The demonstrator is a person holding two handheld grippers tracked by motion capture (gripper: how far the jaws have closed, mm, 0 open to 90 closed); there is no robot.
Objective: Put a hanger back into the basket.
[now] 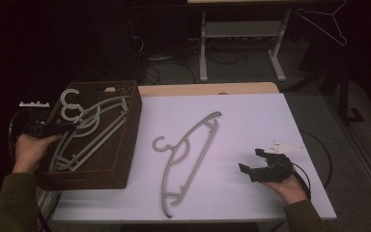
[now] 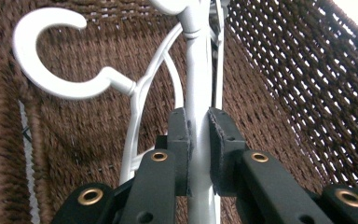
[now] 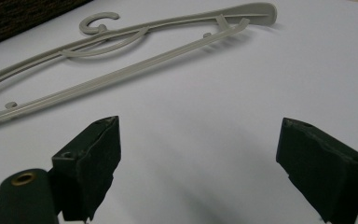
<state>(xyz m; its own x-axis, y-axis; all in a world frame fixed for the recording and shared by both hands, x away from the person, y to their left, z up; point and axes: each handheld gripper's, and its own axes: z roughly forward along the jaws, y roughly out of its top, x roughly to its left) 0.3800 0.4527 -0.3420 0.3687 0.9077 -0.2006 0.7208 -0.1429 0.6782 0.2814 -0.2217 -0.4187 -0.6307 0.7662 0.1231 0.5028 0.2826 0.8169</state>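
Hanger gripped in wicker basket
L gripper clamped on hanger bar inside basket; R gripper held wide open, nothing held.

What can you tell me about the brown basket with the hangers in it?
The basket is a dark brown woven box with straight walls and an open top. It sits flat at the left edge of the white table. Several pale grey hangers lie piled inside, hooks toward the far left corner. The left gripper reaches in and is shut on one hanger's bar.
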